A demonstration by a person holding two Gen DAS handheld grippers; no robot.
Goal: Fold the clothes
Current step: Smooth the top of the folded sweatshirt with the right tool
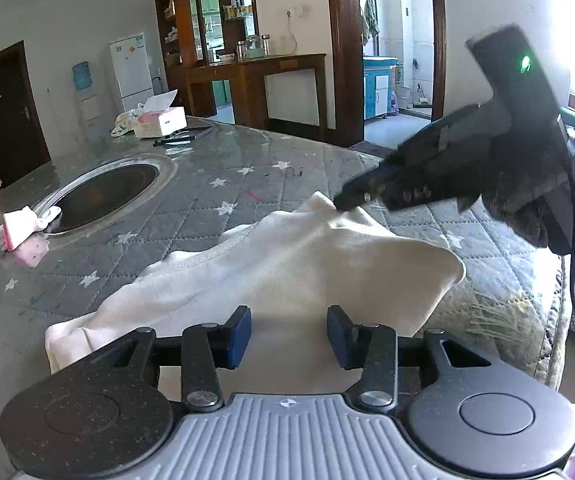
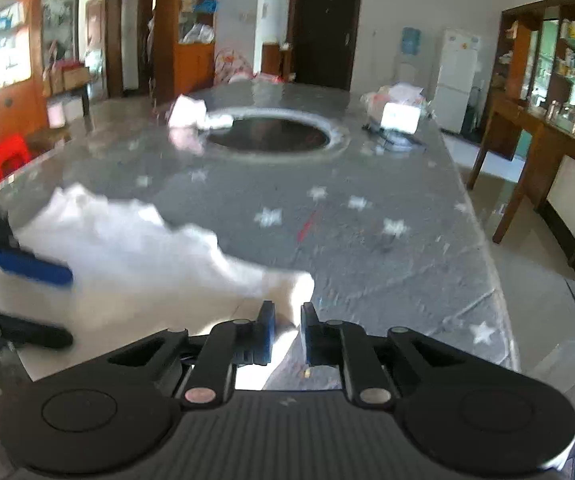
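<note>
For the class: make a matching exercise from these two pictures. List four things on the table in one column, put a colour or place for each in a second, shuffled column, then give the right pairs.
Things
1. cloth
2. tissue box
3. round opening
4. quilted table cover

Descriptions
A. grey with white stars
B. dark, ringed by a pale rim
C. white, pinched at one corner by the right gripper
D. at the far end, beside a plastic bag

Pairs: 1-C, 2-D, 3-B, 4-A

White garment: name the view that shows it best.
Left wrist view: the white garment is sharp, spread across the quilted table cover, one corner pinched by the right tool. The right wrist view shows it blurred and partly cut off.
</note>
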